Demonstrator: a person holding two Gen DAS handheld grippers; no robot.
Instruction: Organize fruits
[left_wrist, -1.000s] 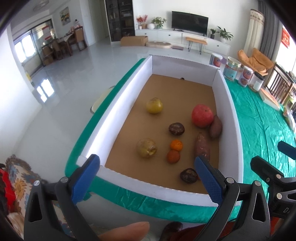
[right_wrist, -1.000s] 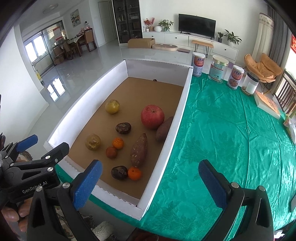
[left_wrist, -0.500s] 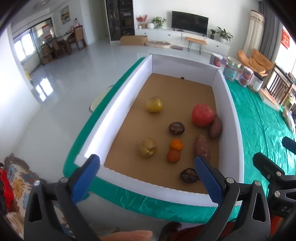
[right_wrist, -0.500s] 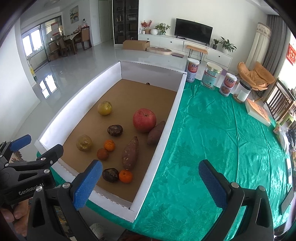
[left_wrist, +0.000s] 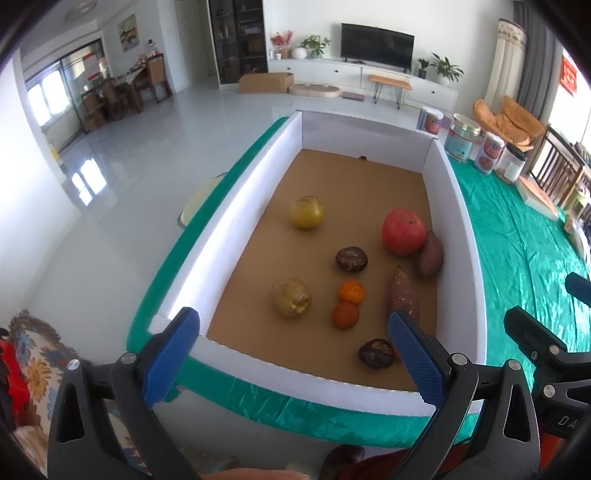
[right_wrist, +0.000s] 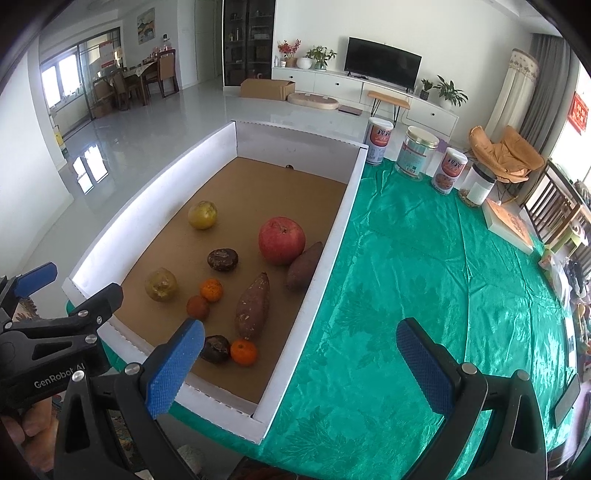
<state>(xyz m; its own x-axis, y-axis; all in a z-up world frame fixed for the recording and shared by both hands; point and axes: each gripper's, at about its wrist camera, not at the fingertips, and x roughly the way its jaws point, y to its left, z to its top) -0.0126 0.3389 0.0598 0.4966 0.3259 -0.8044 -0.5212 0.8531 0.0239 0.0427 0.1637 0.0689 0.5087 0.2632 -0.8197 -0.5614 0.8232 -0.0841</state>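
Left gripper (left_wrist: 291, 345): fingers spread wide, holding nothing, poised above the near short wall of the box; also seen at the left edge of the right wrist view.
Right gripper (right_wrist: 300, 356): fingers spread wide, empty, held over the near right corner of the box and the green cloth beside it.
Box (right_wrist: 334, 236): long, white-walled, brown cardboard floor, lying on the tabletop (right_wrist: 424, 277) under a shiny green cloth.
Red apple (right_wrist: 281, 240): largest fruit, towards the right wall, touching the shorter sweet potato.
Shorter sweet potato (right_wrist: 304, 266): against the right wall, just beside the apple.
Longer sweet potato (right_wrist: 252, 305): lying lengthwise, nearer than the apple, its tip just beside the nearest orange.
Yellow fruits: one (left_wrist: 306, 211) far left of the group, another, blotched (left_wrist: 291, 297), nearer and well apart from it.
Dark round fruits: one (left_wrist: 351, 259) in the middle between apple and blotched fruit; a second (right_wrist: 215, 349) near the front wall, touching an orange.
Oranges: two small ones (left_wrist: 351, 290) (left_wrist: 345, 315) touching each other in the middle; a third (right_wrist: 243, 352) by the front wall, partly hidden behind a finger in the left wrist view.
Canisters (right_wrist: 415, 153): four in a row on the cloth, past the far right corner of the box.
Flat package (right_wrist: 509, 225): on the cloth at far right.
Hand (right_wrist: 26, 424): fingertips visible at lower left, under the left gripper's handle.
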